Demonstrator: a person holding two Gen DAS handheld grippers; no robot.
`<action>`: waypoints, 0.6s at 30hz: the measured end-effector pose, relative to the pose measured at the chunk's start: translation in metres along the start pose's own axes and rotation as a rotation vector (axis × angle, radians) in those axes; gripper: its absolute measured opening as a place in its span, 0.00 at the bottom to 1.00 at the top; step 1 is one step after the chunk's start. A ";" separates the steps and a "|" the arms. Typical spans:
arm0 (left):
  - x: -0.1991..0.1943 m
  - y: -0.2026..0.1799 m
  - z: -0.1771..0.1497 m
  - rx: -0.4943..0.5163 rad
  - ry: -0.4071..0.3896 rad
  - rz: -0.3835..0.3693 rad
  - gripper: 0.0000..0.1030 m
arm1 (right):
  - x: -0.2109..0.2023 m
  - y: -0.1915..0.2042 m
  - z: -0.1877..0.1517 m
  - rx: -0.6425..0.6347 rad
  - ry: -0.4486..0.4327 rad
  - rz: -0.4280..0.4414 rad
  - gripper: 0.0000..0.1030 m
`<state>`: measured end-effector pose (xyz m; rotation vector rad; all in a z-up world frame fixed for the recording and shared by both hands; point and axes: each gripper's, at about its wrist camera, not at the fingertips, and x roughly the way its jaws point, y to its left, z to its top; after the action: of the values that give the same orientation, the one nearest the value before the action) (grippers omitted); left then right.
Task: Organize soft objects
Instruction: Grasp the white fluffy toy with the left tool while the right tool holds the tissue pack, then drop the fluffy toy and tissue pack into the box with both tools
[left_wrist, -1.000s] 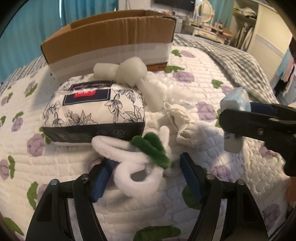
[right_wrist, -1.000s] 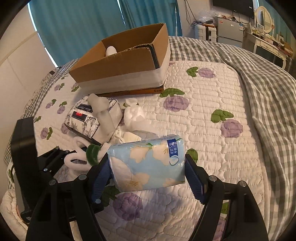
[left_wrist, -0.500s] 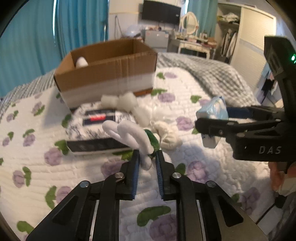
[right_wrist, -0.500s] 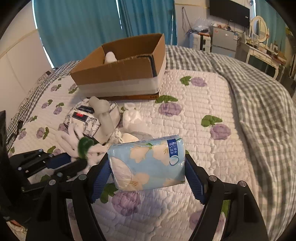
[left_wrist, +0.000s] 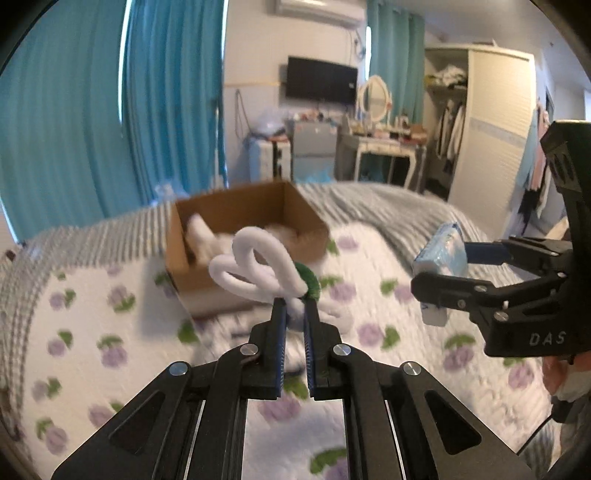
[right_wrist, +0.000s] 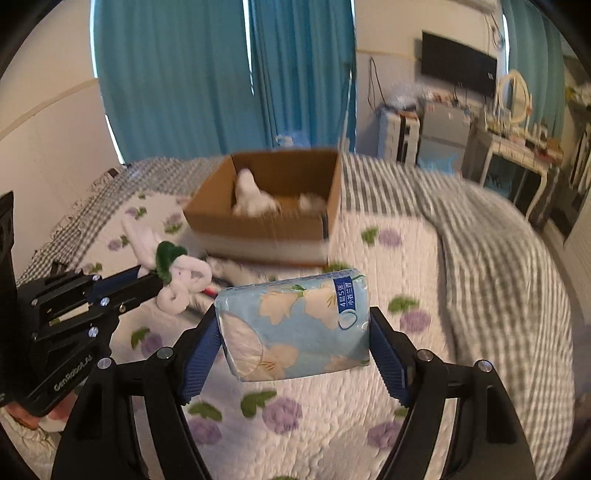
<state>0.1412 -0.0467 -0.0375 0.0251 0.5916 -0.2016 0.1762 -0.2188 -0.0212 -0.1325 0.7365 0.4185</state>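
The right gripper (right_wrist: 295, 332) is clamped across the short ends of a blue floral tissue pack (right_wrist: 295, 325). The pack is carried broad face up, clear of the bed (right_wrist: 424, 280). Holding it by the ends keeps the soft pack from folding between the pads.

The left gripper (left_wrist: 294, 314) is nearly closed on the lower part of a white looped plush item (left_wrist: 255, 269) with a green collar (left_wrist: 308, 280). The loops stand above the fingertips and a tail hangs below. The narrow pinch near the collar is probably chosen because that is the firmest part of the item. Both grippers are raised side by side above the quilted part of the bed, near its middle.

Beyond them, a cardboard box (right_wrist: 266, 206) stands open toward the far edge of the bed, in front of the teal curtains (right_wrist: 184, 74). White soft items (right_wrist: 251, 195) already lie inside it. Some items remain on the bed just in front of the box; blur prevents identifying them.

Judgement: both loads are in transit toward the box. Each should be lowered past the box rim before release.
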 end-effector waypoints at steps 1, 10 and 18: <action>0.001 0.004 0.009 0.001 -0.014 0.004 0.08 | -0.002 0.003 0.014 -0.014 -0.023 0.003 0.74; 0.062 0.042 0.077 0.035 -0.037 0.050 0.08 | 0.050 0.005 0.110 -0.031 -0.100 0.032 0.74; 0.152 0.074 0.074 0.055 0.030 0.090 0.14 | 0.153 -0.011 0.134 -0.002 -0.051 0.055 0.75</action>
<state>0.3202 -0.0078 -0.0631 0.1076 0.6131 -0.1301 0.3657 -0.1442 -0.0268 -0.1036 0.6911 0.4732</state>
